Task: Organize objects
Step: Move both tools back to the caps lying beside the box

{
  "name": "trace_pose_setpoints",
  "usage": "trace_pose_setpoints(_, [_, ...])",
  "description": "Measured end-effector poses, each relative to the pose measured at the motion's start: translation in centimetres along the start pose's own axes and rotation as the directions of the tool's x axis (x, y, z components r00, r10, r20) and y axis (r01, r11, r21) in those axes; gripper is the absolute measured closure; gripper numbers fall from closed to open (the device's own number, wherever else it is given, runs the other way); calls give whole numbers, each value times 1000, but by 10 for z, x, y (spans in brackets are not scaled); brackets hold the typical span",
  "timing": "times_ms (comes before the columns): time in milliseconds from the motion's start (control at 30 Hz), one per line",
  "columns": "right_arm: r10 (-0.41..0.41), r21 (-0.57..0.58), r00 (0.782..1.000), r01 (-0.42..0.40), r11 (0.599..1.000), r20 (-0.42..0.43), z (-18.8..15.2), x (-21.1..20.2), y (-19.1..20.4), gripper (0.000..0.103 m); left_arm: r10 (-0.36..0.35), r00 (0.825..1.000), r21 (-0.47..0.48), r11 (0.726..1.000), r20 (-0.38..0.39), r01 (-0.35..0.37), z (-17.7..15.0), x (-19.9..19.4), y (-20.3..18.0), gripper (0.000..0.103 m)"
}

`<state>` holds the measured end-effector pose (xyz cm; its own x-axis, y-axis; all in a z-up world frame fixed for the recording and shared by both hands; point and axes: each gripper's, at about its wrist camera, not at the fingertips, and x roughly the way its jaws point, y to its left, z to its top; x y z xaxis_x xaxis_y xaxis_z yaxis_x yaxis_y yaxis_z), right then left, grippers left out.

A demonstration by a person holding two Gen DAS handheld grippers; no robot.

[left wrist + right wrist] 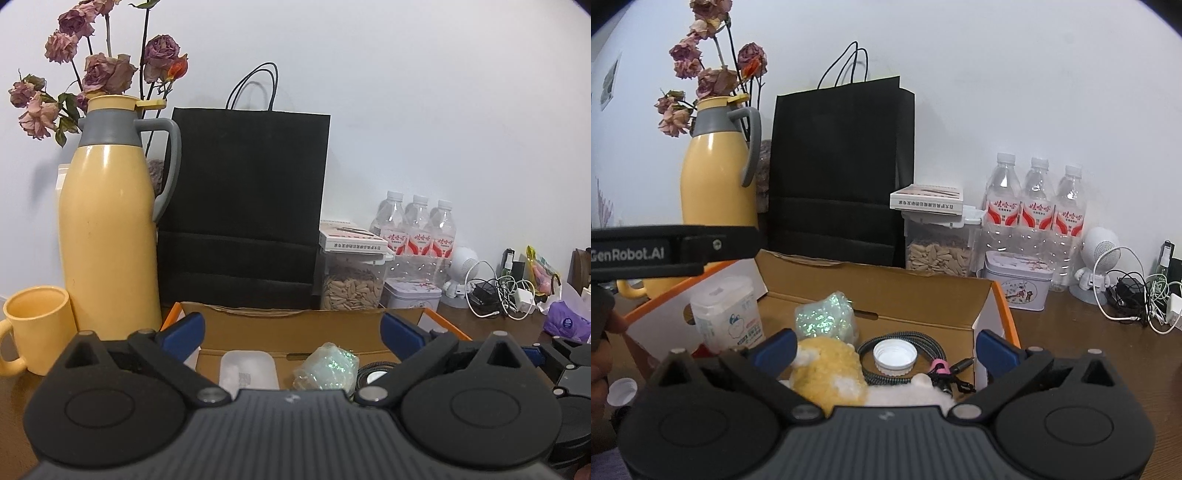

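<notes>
Both claws hang apart and empty: left claw (291,328), right claw (886,345) over the open orange-edged cardboard box (1004,314) (near the black paper bag (838,166)), fluffy yellow plush toy (827,369) inside.

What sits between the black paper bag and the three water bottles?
A clear plastic jar of seeds with a small white box on its lid, between the black paper bag and water bottles; right wrist view.

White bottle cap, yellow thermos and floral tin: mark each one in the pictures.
White bottle cap (895,356): right wrist view, on its inner face, inside the cardboard box.
Yellow thermos (107,229): left wrist view, on the middle of its body.
Floral tin (1019,286): right wrist view, on its front wall.
</notes>
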<state>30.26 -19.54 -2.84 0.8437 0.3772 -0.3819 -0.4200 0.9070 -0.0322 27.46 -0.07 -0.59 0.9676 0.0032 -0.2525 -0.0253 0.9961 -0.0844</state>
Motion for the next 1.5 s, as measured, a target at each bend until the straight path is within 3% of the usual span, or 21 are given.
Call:
trace_pose_setpoints(633, [-18,-12,998,19,1000,64,-1,-47,-2,0,-25,999,-1,1000,48,25,-6,-52,17,0])
trace_pose_setpoints(1067, [-4,-33,1000,4,999,-3,-32,-72,4,0,-22,1000,21,1000,-6,22,-31,-83,28,0])
trace_pose_setpoints(1500, [-7,-22,996,5,1000,-88,-62,-92,7,0,55,995,-17,998,-86,-56,-56,-111,43,0])
